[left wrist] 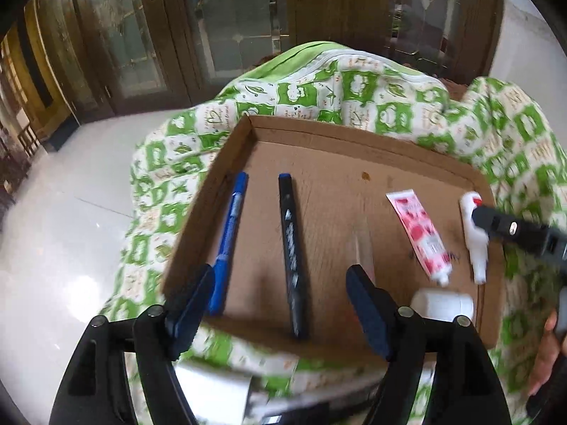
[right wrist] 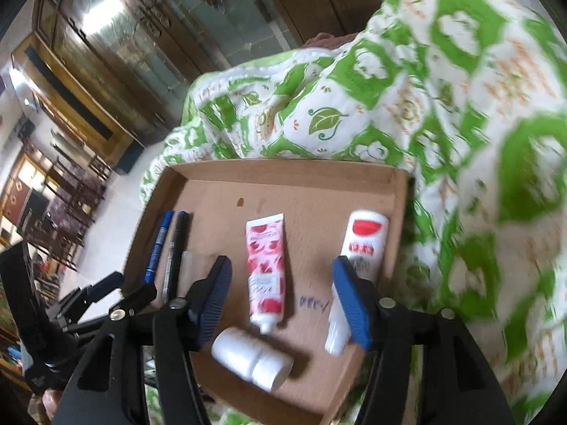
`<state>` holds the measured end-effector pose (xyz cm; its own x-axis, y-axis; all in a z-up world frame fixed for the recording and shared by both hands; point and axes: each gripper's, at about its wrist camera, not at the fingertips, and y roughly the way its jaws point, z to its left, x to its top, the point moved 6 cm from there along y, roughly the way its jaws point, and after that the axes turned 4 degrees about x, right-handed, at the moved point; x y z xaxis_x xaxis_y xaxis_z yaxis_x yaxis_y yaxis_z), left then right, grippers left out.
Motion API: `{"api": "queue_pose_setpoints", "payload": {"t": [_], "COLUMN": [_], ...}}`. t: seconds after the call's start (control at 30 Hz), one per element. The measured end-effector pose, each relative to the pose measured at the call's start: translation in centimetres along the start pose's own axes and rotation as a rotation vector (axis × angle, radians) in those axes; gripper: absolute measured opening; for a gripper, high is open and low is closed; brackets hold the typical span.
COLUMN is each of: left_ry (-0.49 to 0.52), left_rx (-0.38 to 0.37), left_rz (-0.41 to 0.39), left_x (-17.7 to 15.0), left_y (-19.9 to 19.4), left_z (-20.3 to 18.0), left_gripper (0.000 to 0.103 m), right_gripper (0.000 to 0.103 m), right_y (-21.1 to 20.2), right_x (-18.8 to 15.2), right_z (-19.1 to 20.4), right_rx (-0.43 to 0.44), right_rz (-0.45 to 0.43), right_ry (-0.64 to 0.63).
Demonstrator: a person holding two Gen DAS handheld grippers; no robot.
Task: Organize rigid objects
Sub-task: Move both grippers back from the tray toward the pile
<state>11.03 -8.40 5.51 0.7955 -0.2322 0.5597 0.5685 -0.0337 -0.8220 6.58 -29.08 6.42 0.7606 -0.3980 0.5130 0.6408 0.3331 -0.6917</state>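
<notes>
A shallow cardboard tray (left wrist: pixel 354 141) rests on a green-and-white patterned quilt (left wrist: pixel 354 81). White tiled floor (left wrist: pixel 71 194) lies to the left, dark wooden cabinets (left wrist: pixel 159 35) beyond.

Contents of tray, left to right:
- Blue pen (left wrist: pixel 226 241), lengthwise along the left wall.
- Black marker (left wrist: pixel 292 248), parallel to the pen and just right of it, the two apart.
- Pink-patterned tube (right wrist: pixel 266 269), centre-right, cap toward the near edge.
- White tube with red label (right wrist: pixel 361 244), beside the right wall, cap also near. Its lower part is partly hidden behind a tong finger in the right wrist view.
- White bottle (right wrist: pixel 253 359), lying on its side at the near edge, just near of the pink tube's cap.

Blue handwriting sits on the tray floor between the two tubes; illegible.

Left tongs (left wrist: pixel 280 297): released, jaws spread wide. The black marker lies in the gap between the fingers, pads clear of it. The left finger stands over the near end of the blue pen; contact cannot be told.

Right tongs (right wrist: pixel 283 301): released, jaws spread. The pink tube's near half lies in the gap, pads clear of it. The right finger overlaps the white tube; contact cannot be told.

Both views are motion-blurred.

A hand (left wrist: pixel 545 354) shows at the right margin of the left wrist view.
</notes>
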Motion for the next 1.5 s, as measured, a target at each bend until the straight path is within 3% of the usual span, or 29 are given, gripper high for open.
{"api": "queue_pose_setpoints", "payload": {"t": [0.1,0.37,0.53,0.67,0.73,0.97,1.1,1.33,1.5], "left_ry": [0.045,0.135,0.085,-0.038,-0.056,-0.041,-0.022,-0.008,-0.023], "left_rx": [0.035,0.083,0.044,-0.039,-0.023,0.007,0.018,0.020,0.006], "left_rz": [-0.021,-0.062,-0.034,0.050,0.043,0.043,0.034,0.073,0.076], "left_x": [-1.6,-5.7,-9.2,-13.0,-12.9,-13.2,-13.3,-13.8,-13.7], "left_y": [-2.2,-6.1,-6.6,-4.9,-4.8,-4.1,-4.3,-3.4,-3.3], "left_z": [0.3,0.1,1.5,3.3,3.6,3.5,3.3,3.1,3.3], "left_gripper": [0.082,0.094,0.098,0.098,0.098,0.098,0.098,0.098,0.098], "right_gripper": [0.069,0.072,0.072,0.072,0.072,0.065,0.065,0.065,0.065], "right_y": [-1.5,-2.3,-3.4,-3.7,-3.7,-3.2,-2.6,-2.3,-0.5], "right_x": [-1.1,-4.9,-6.3,-7.3,-7.9,-12.8,-13.7,-12.8,-13.4], "right_z": [0.5,2.9,3.7,4.1,4.6,5.3,5.6,1.5,-0.3], "right_rx": [0.017,0.030,0.050,0.075,0.082,0.015,-0.004,-0.133,-0.215], "right_rz": [-0.020,0.029,0.041,0.076,0.108,0.278,0.310,0.307,0.391], "right_ry": [-0.002,-0.086,-0.135,-0.136,-0.152,-0.211,-0.247,-0.093,-0.063]}}
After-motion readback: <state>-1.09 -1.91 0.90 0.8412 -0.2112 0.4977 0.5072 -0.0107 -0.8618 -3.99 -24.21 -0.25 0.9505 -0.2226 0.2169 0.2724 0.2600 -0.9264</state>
